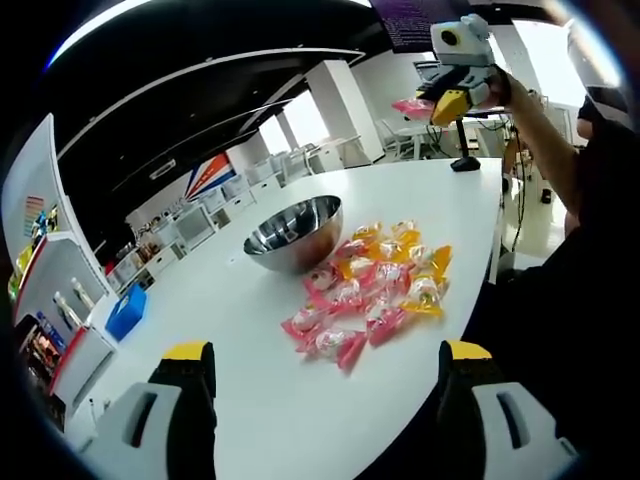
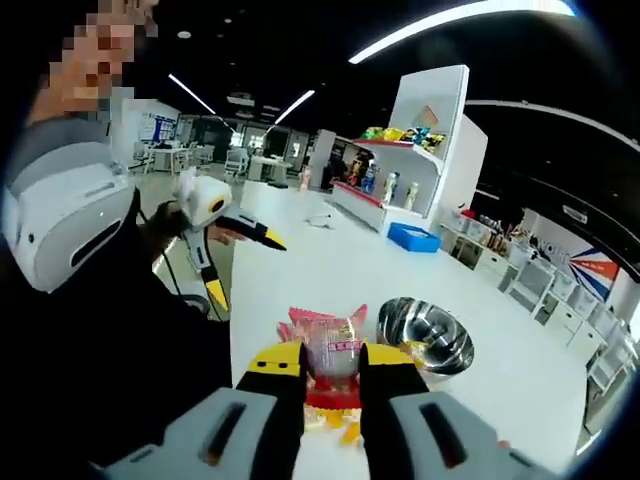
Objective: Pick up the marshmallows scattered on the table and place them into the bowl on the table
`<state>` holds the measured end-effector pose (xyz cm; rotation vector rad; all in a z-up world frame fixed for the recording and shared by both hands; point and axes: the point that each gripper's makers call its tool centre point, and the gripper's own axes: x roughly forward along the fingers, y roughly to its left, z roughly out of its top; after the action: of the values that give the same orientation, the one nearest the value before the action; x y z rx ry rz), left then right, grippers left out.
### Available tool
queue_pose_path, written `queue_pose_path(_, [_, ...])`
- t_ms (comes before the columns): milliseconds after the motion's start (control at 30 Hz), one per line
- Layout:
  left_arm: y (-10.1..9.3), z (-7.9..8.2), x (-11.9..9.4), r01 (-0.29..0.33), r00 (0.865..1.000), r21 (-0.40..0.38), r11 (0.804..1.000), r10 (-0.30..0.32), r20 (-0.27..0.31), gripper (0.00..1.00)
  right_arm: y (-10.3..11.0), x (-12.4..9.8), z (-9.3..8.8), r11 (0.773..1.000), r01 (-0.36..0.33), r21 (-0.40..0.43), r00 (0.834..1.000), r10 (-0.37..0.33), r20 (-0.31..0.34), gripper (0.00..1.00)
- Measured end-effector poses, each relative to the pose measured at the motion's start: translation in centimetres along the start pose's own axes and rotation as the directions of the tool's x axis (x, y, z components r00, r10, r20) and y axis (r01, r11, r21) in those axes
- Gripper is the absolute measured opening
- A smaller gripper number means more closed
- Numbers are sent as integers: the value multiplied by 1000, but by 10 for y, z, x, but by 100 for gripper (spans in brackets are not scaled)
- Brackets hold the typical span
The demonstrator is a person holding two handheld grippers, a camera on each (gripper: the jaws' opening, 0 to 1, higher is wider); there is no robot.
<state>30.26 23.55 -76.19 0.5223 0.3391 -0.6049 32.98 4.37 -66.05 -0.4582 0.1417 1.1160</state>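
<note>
Jaws of the left gripper stand wide apart with nothing between them, hovering low over the white table. Ahead of those jaws lies the heap of marshmallows, pink, yellow and orange wrapped packets piled loosely together; they overlap too much for a sure count, but there are well over a dozen. Just beyond the heap, slightly to the left of the jaws' line and touching or almost touching its nearest packets, sits one steel bowl; from here its inside looks bare. The right gripper is raised high above the far end of the table, held up on a lifted arm, with a pink packet showing at its tips. In the right gripper view, that gripper's jaws are closed on a single pink packet, pinched upright between the yellow tips, and the bowl lies below and to the right of them. To the left of them the left gripper appears, gripped in the person's hand, its two jaws spread open.
</note>
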Motion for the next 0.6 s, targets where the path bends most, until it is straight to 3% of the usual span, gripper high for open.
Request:
queue_pose_path(267, [2, -2, 1, 4, 1000, -5, 1000, -4, -1, 90, -62, 37, 19, 997, 75, 14, 997, -75, 28, 17])
queue_pose_path(600, [6, -8, 2, 3, 1000, -22, 1000, -3, -4, 90, -119, 97, 10, 987, 160, 6, 985, -159, -60, 17])
